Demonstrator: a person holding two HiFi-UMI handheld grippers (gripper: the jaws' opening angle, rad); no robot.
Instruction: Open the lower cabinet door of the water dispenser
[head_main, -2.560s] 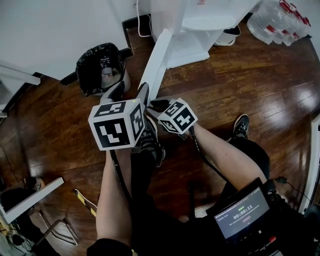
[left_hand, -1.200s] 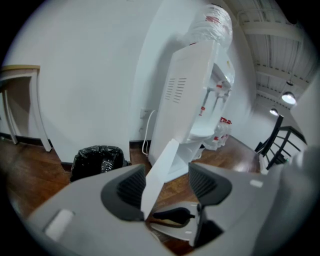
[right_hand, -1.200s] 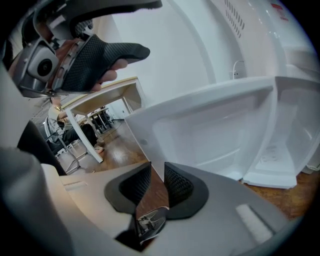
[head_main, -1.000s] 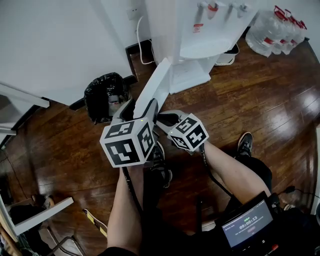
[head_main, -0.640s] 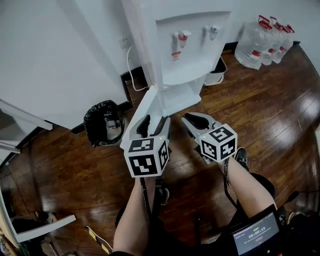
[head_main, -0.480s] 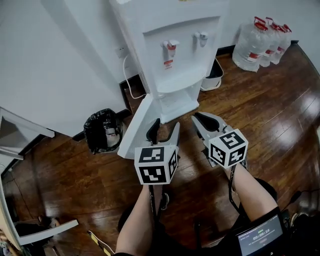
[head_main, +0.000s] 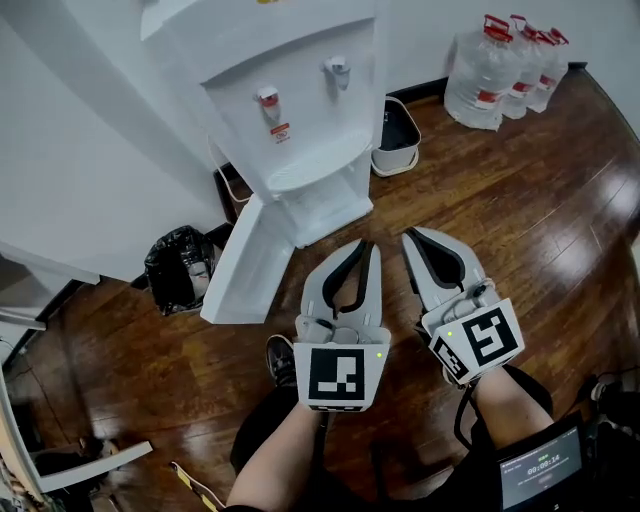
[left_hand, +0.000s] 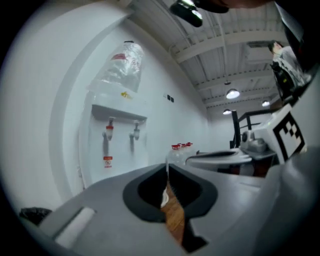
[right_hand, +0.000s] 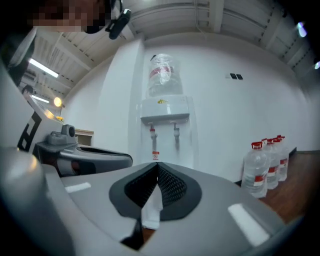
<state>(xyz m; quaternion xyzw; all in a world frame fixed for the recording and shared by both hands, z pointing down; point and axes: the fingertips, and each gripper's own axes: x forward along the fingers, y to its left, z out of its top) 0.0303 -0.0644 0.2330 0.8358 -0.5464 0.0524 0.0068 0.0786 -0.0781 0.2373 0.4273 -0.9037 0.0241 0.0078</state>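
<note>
Head view: from where I stand the job looks about done. The lower cabinet door (head_main: 243, 262) is swung wide from the foot of the water dispenser (head_main: 285, 110). It lies at roughly ten o'clock from the left gripper (head_main: 363, 247), with its free edge near the black bin (head_main: 178, 268) at nine.

The left gripper's jaws have just been closing. In the left gripper view they meet at the tips with nothing between them, only floor showing through the gap behind. The right gripper (head_main: 411, 238) is pressed together too, and empty. Both are held level in front of the person and well apart from the door, with the dispenser at twelve.

What's left, I'd say, is simply to leave the door open and keep both tools on the person's side of it, so that neither tip clips the free edge and pushes it back toward the opening. If it needs to go wider, I'd nudge the inner face with the closed left tips rather than pinch it again. The water bottles (head_main: 500, 60) at two o'clock are out of the way.
</note>
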